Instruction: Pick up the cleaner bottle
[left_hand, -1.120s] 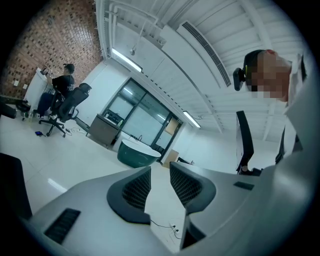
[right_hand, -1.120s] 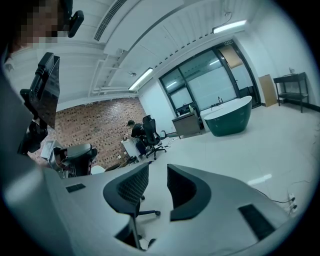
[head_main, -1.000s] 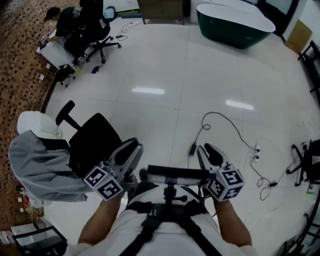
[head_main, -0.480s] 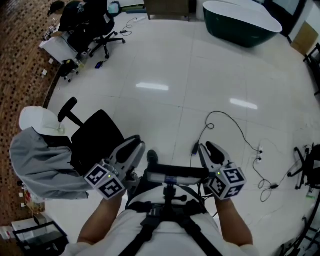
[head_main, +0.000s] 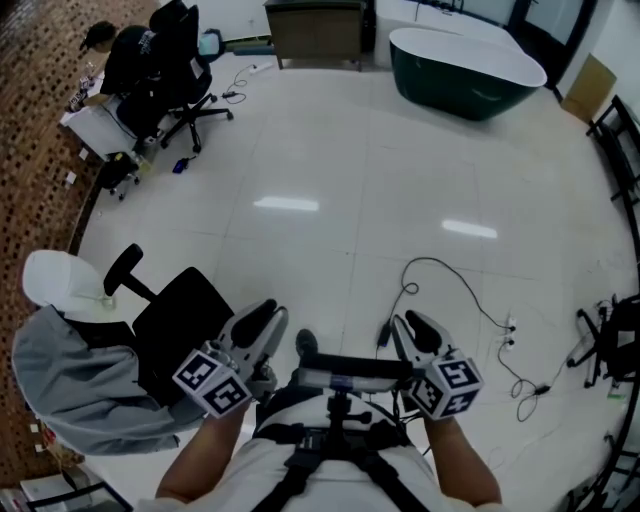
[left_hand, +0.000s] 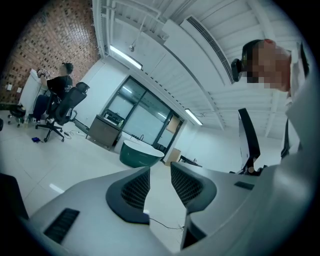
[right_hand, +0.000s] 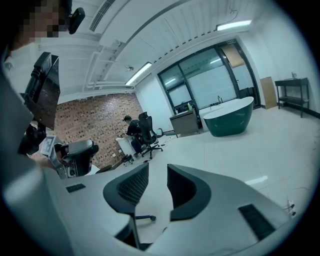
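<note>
No cleaner bottle shows in any view. In the head view my left gripper (head_main: 257, 327) and right gripper (head_main: 412, 331) are held side by side in front of the person's body, over the white tiled floor. Both point forward. In the left gripper view the left gripper (left_hand: 160, 172) is open with a narrow gap, and only floor and a far bathtub show between its dark ribbed pads (left_hand: 134, 190). In the right gripper view the right gripper (right_hand: 157, 176) is open too, with nothing between its pads (right_hand: 131, 187).
A black office chair (head_main: 185, 312) stands just left of the left gripper, with a person in a grey jacket (head_main: 70, 372) beside it. A black cable (head_main: 455, 282) runs over the floor ahead on the right. Far off are a dark green bathtub (head_main: 465, 62), a cabinet (head_main: 315, 28) and a seated person (head_main: 128, 58).
The whole scene has slid down in the head view as the person carries both grippers forward. The black chair is now closer beside the left gripper. Both grippers still hold nothing.
</note>
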